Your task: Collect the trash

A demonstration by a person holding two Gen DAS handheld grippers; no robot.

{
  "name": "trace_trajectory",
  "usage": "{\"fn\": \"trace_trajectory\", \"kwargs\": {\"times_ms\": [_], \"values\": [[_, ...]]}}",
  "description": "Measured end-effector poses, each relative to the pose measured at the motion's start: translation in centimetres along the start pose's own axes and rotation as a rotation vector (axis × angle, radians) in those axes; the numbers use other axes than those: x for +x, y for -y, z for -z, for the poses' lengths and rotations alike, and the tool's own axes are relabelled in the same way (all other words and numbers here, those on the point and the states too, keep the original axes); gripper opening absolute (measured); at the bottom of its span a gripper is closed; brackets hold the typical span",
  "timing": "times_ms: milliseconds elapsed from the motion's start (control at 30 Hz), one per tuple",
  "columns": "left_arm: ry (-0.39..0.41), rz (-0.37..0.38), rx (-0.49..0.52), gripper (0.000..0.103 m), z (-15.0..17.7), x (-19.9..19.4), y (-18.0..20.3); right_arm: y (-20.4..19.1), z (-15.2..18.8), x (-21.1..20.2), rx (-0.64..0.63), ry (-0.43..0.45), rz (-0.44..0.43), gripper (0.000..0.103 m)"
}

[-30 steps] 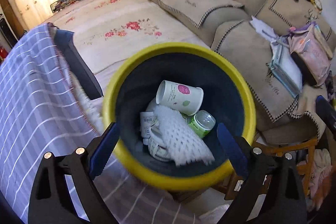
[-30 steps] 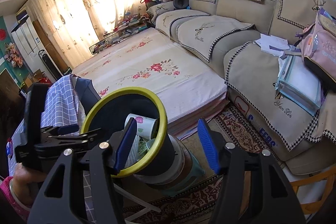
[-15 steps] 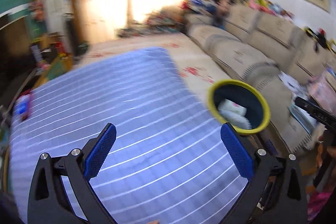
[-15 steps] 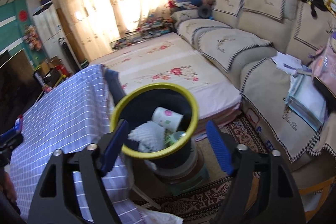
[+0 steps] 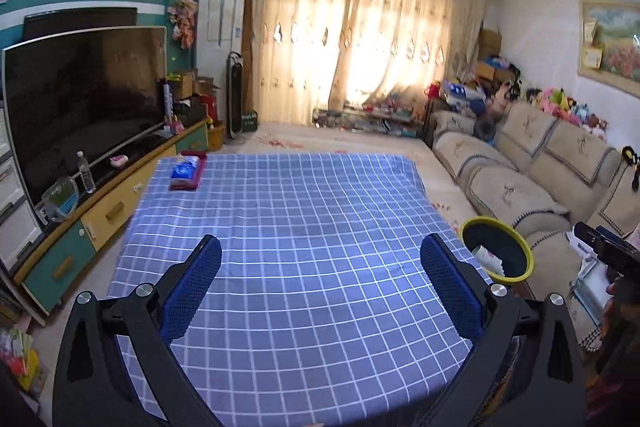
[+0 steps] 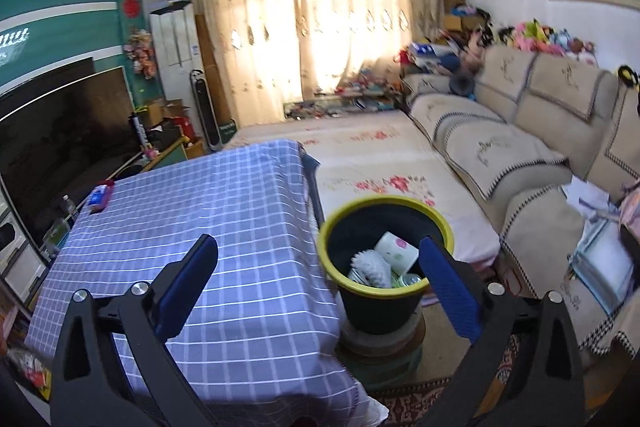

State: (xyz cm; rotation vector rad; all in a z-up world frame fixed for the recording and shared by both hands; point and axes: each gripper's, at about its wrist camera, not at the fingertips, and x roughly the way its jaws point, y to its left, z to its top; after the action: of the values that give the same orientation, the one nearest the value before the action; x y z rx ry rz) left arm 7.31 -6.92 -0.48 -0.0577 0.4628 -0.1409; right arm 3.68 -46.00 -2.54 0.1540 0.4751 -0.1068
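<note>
A black bin with a yellow rim (image 6: 384, 201) stands just past the right edge of the table and holds a paper cup (image 6: 396, 251), a white foam net (image 6: 370, 267) and other trash. My right gripper (image 6: 318, 245) hovers above the table's near right corner, short of the bin. Its jaws are opening and nothing is between them. My left gripper (image 5: 320, 243) is open and empty over the blue checked tablecloth (image 5: 304, 211), with the bin (image 5: 486, 220) to its right. A blue tissue pack (image 5: 185, 173) lies at the table's far left corner.
A large TV (image 5: 84, 99) on a low cabinet runs along the left wall. A beige sofa (image 6: 520, 147) and a flowered floor mattress (image 6: 372, 163) fill the right side. The bin rests on a round stand (image 6: 380, 351). A hand with the other gripper (image 5: 604, 251) shows at the right edge.
My left gripper swung from directly over the bin to face across the table. My right gripper drew back and rose, and its jaws spread wider. The bin looks farther off.
</note>
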Motion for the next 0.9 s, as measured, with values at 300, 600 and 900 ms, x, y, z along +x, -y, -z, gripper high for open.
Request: {"fn": "trace_trajectory", "kwargs": {"times_ms": [300, 600, 900], "values": [[0.044, -0.055, -0.019, 0.098, 1.9, -4.4, -1.5, -2.7, 0.6, -2.3, -0.066, 0.011, -0.007, 0.096], [0.056, -0.094, -0.027, 0.098, 3.0, -5.7, -1.2, -3.6, 1.0, -2.3, -0.081, 0.008, -0.013, 0.096], [0.021, -0.088, -0.033, 0.098, 3.0, -4.3, -0.9, -3.9, 1.3, -1.5, -0.09, -0.009, -0.027, 0.096]]}}
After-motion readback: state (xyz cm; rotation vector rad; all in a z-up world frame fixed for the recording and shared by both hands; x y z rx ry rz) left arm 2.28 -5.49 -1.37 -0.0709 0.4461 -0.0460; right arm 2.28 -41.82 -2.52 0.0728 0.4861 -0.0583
